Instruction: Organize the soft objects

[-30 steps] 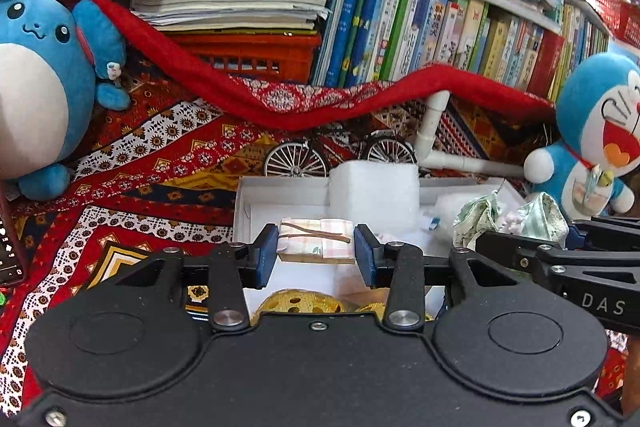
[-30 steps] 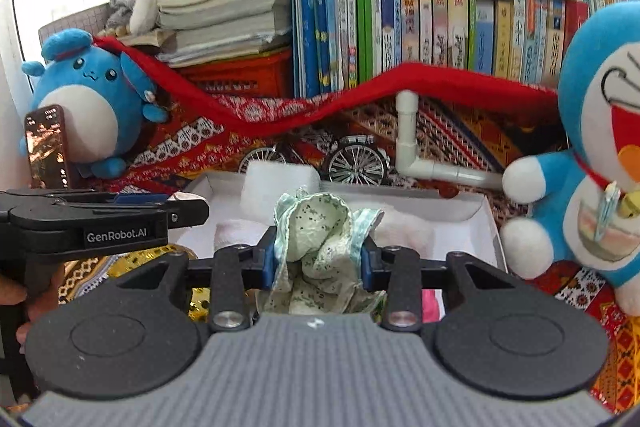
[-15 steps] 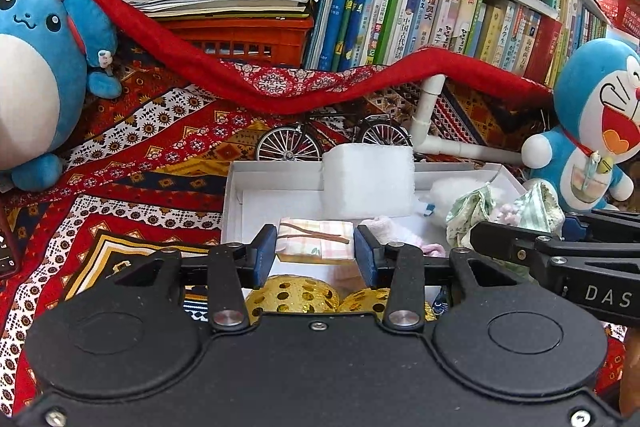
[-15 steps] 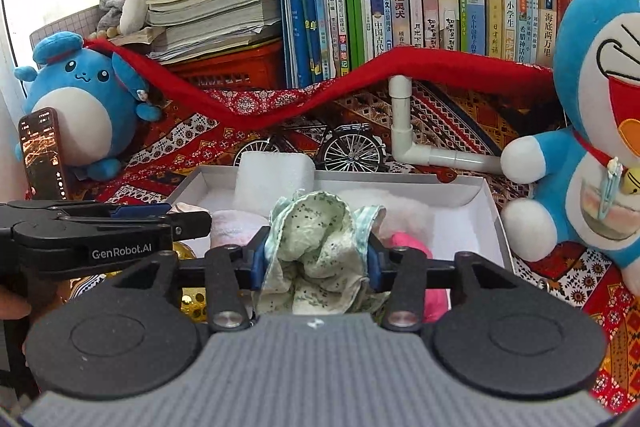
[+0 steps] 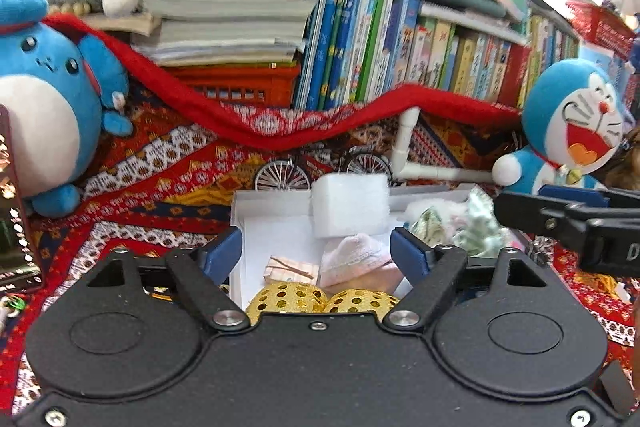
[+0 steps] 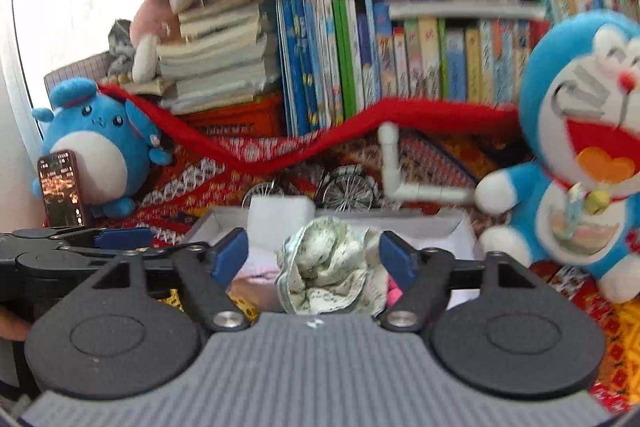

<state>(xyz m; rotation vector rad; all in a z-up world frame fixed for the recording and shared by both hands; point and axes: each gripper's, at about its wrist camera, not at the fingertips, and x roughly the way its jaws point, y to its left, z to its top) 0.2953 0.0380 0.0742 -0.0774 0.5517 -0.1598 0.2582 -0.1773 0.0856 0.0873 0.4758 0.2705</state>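
Between the right gripper's (image 6: pixel 314 259) wide-spread fingers sits a crumpled green-speckled cloth (image 6: pixel 330 271), bunched with no clear long axis, inside the white box (image 6: pixel 460 231). Left gripper (image 5: pixel 316 255) gapes wide too, holding nothing.

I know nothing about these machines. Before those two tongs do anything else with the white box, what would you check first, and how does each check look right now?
1. Left tongs open and empty: ok.
2. Right tongs open, crumpled green floral cloth between the fingers but not pinched: ok.
3. Small folded checked cloth lying inside the white cardboard box: ok.
4. Green floral cloth fully inside the box: cannot tell, the tongs hide its lower part.
5. Pink folded towel resting in the box beside the white foam block: ok.
6. Sharp right wrist view: not ok, it is blurred.
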